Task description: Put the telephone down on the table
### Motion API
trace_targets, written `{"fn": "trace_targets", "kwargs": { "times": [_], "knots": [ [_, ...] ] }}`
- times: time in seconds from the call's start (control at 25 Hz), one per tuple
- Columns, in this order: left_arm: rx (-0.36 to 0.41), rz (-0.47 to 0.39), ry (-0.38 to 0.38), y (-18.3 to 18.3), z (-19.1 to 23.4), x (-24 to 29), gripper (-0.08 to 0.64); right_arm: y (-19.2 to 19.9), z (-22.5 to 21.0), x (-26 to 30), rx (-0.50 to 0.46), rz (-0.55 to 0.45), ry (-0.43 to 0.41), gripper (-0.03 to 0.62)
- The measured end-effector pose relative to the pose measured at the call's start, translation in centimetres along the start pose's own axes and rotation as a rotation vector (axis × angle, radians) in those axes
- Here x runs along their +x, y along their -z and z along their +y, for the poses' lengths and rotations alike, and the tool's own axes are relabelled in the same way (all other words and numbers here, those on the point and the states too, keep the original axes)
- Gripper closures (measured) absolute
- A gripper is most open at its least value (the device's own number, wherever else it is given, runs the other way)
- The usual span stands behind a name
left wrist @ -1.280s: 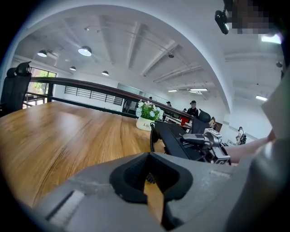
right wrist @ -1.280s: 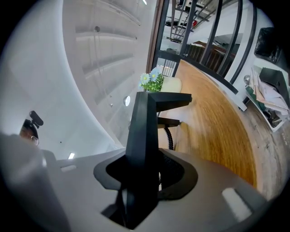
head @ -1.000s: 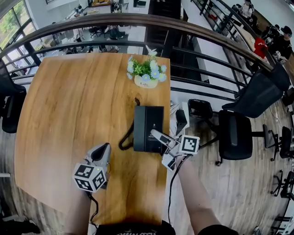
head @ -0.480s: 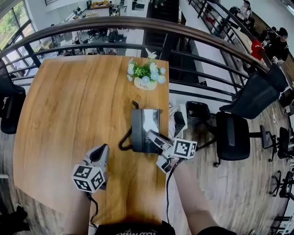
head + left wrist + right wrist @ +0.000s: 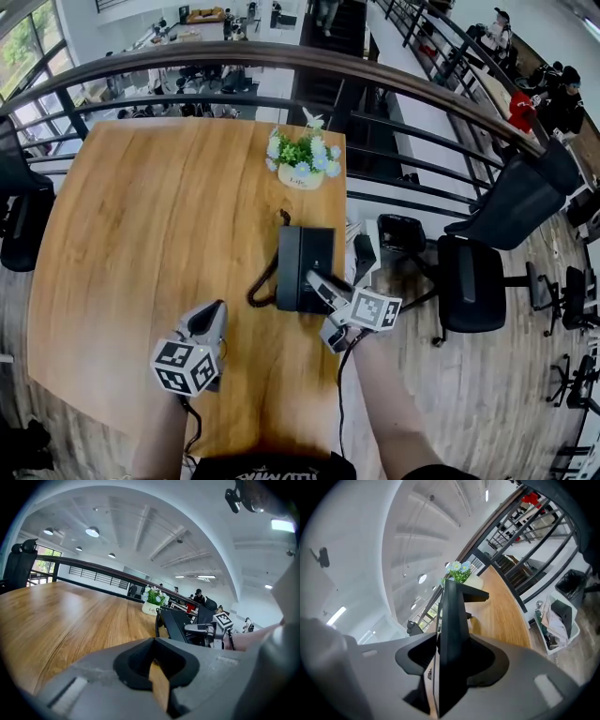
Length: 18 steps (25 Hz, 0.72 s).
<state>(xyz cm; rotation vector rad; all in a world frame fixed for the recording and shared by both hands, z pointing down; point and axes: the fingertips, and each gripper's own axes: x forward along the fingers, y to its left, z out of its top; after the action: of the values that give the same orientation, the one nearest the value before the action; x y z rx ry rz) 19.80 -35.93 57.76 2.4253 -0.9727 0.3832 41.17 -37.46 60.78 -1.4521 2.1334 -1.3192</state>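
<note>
Head view: our telephone (image 5: pixel 305 265) now lies flat at three o'clock on the table (image 5: pixel 169 216), and we have just been loosening the right gripper (image 5: pixel 321 284) around its edge, so the set-down looks nearly done.

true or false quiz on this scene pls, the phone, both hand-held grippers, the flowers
1. The telephone is between the right hand-held gripper's jaws. True; those jaws have just been opening.
2. The left hand-held gripper grips the telephone too. False: it is empty, jaws together, apart from the telephone.
3. The flower pot stands beyond the telephone, at the table's far edge. True.
4. The telephone is white. False: it is black.
</note>
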Motion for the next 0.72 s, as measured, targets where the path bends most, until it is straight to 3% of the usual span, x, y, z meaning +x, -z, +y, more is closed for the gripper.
{"fn": "trace_targets", "kwargs": {
  "times": [0.32,0.6,0.72],
  "knots": [
    [0.001,-0.007,0.001,0.0,-0.4,-1.0,0.558,0.5,-2.0,-0.6,-0.127,0.079,0.161,0.321],
    [0.004,-0.011,0.014,0.0,-1.4,-1.4,0.558,0.3,-2.7,-1.3,-0.182,0.088,0.21,0.31],
    [0.006,-0.019,0.014,-0.3,-1.6,-2.0,0.558,0.4,-2.6,-1.9,-0.198,0.093,0.229,0.337]
  ]
}}
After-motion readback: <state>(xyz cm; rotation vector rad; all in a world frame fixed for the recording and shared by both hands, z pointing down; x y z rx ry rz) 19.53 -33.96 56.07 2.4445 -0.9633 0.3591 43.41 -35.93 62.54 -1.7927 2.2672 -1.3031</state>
